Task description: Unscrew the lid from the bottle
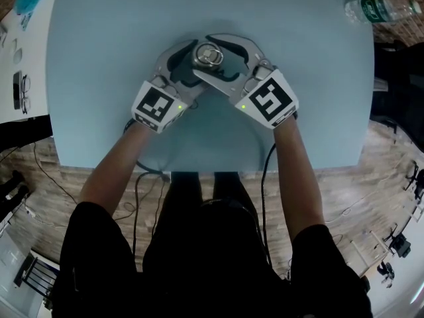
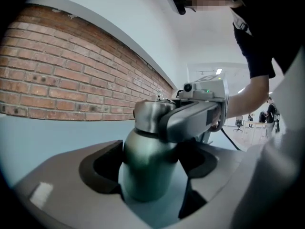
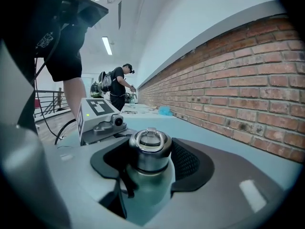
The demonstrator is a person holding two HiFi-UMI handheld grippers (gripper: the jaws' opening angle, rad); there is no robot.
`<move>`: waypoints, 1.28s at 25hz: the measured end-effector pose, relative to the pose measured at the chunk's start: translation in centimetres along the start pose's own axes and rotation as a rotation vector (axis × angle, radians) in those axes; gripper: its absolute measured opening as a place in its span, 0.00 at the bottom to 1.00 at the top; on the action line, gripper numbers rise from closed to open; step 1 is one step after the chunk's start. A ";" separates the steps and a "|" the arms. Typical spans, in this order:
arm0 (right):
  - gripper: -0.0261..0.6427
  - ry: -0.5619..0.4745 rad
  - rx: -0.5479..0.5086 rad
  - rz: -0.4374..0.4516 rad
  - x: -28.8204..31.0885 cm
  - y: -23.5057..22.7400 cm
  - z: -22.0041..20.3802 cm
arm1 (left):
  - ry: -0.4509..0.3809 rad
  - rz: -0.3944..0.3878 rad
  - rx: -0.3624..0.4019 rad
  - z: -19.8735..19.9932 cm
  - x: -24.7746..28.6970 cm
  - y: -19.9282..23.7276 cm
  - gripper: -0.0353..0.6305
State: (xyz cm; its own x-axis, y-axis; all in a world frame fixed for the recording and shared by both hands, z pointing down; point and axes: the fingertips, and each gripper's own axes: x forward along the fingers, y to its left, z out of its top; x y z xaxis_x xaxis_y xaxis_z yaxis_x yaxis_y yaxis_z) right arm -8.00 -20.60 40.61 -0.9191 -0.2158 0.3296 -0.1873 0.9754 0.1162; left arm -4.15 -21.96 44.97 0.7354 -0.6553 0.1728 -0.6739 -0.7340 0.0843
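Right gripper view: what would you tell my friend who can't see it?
The right claw grips the shiny silver metal lid, which has a ring on top, of a dark green metal bottle. A pale blue table and red brick wall lie behind.

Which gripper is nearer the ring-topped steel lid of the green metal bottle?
Right. The right gripper clasps the steel lid; the left gripper grips the bottle below it.
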 end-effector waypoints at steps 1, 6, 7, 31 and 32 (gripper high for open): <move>0.44 -0.001 -0.005 0.013 0.0 0.0 0.0 | 0.002 -0.013 0.003 0.0 0.0 0.0 0.59; 0.44 0.002 -0.023 0.085 -0.1 0.3 -0.1 | 0.019 -0.090 0.022 -0.1 0.0 -0.3 0.59; 0.44 0.003 -0.027 0.097 -0.2 0.3 -0.1 | 0.023 -0.102 0.027 -0.1 0.0 -0.4 0.59; 0.51 0.008 0.012 -0.012 -0.8 -0.1 -0.6 | 0.062 -0.006 0.041 -0.3 0.3 -0.1 0.69; 0.52 0.001 0.023 -0.033 -0.9 -0.2 -0.6 | 0.055 0.010 0.033 -0.3 0.2 -0.1 0.70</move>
State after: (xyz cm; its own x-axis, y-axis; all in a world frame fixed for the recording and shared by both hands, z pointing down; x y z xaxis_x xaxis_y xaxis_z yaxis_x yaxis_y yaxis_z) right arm -6.91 -20.63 40.80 -0.9120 -0.2480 0.3266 -0.2255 0.9685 0.1056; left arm -3.97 -21.96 45.26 0.7230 -0.6523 0.2275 -0.6777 -0.7337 0.0500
